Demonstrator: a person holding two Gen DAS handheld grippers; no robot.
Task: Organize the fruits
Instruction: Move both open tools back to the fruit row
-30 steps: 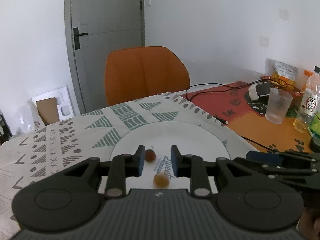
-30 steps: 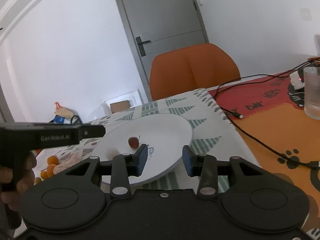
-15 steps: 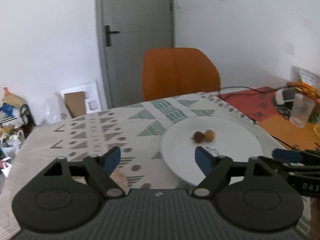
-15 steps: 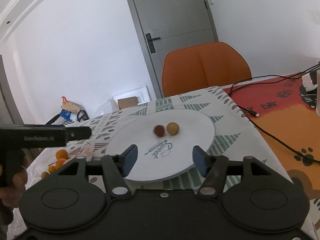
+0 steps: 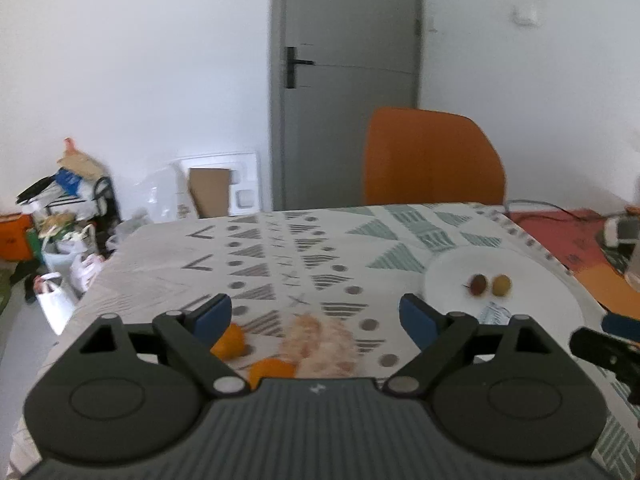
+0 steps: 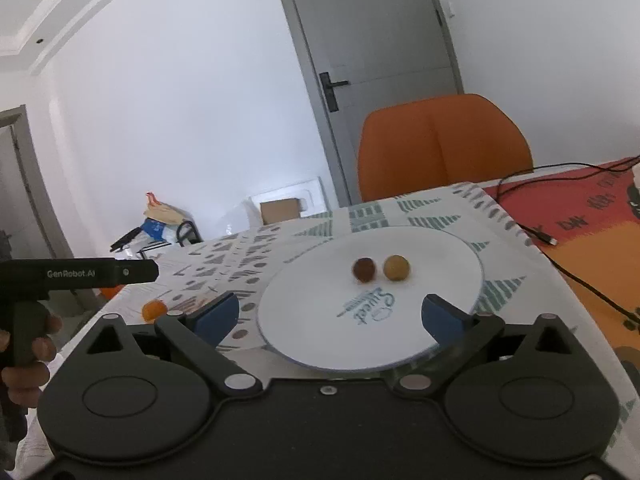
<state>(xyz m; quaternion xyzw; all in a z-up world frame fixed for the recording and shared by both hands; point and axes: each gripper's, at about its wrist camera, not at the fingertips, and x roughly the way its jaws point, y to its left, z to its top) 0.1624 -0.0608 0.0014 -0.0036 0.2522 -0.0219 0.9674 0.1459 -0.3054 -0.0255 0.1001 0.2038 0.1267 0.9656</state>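
Observation:
A white plate (image 6: 320,320) lies on the patterned tablecloth and holds a dark red fruit (image 6: 363,269) and a yellow-brown fruit (image 6: 396,267) side by side. Both also show in the left wrist view, the red fruit (image 5: 477,284) and the yellow one (image 5: 501,285), on the plate (image 5: 532,312) at the right. My left gripper (image 5: 316,316) is open and empty above two small oranges (image 5: 230,342) and a pale net bag (image 5: 320,344). My right gripper (image 6: 330,314) is open and empty over the plate's near edge. One orange (image 6: 154,309) shows left of it.
An orange chair (image 6: 444,148) stands behind the table. A black cable (image 6: 572,276) runs over the orange-red mat (image 6: 592,216) at the right. Bags and boxes (image 5: 60,216) sit on the floor at the left, before a grey door (image 5: 344,80).
My left gripper opened, released the yellow-brown fruit onto the plate beside the red one, and swung left toward the oranges. My right gripper opened wider and drew back a little.

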